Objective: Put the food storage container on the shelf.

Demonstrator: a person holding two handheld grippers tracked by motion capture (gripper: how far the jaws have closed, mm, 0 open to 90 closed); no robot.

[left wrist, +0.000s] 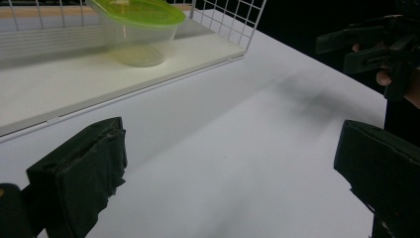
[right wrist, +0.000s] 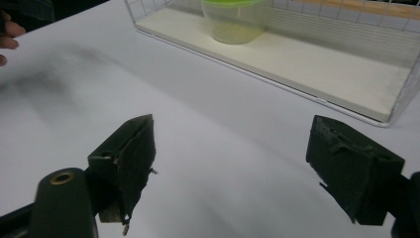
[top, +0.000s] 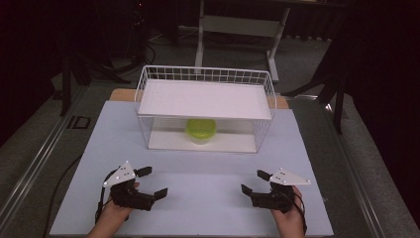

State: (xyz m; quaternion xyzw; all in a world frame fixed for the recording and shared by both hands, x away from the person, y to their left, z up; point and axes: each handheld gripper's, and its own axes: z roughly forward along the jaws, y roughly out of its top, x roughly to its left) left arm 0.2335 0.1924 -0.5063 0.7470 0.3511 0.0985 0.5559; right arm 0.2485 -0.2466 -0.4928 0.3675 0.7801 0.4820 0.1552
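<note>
A dark room, a white table, and two empty claws waiting.

The white table (top: 198, 198) sits in a dark room, with a white wire rack (top: 205, 74) at the 12 o'clock end. The rack has a flat white shelf (top: 205, 99) on top. Under that shelf stands a clear tub with a green lid (top: 200, 130), in the middle of the bottom board. The left gripper (top: 150, 182) is down at 7 o'clock and the right gripper (top: 255, 181) is at 5 o'clock, both well apart from the tub. Each claw is spread wide and holds nothing. I think the job has not really begun: the tub is untouched and the lid is on. Reaching in under the shelf and taking the tub is all left to do.
</note>
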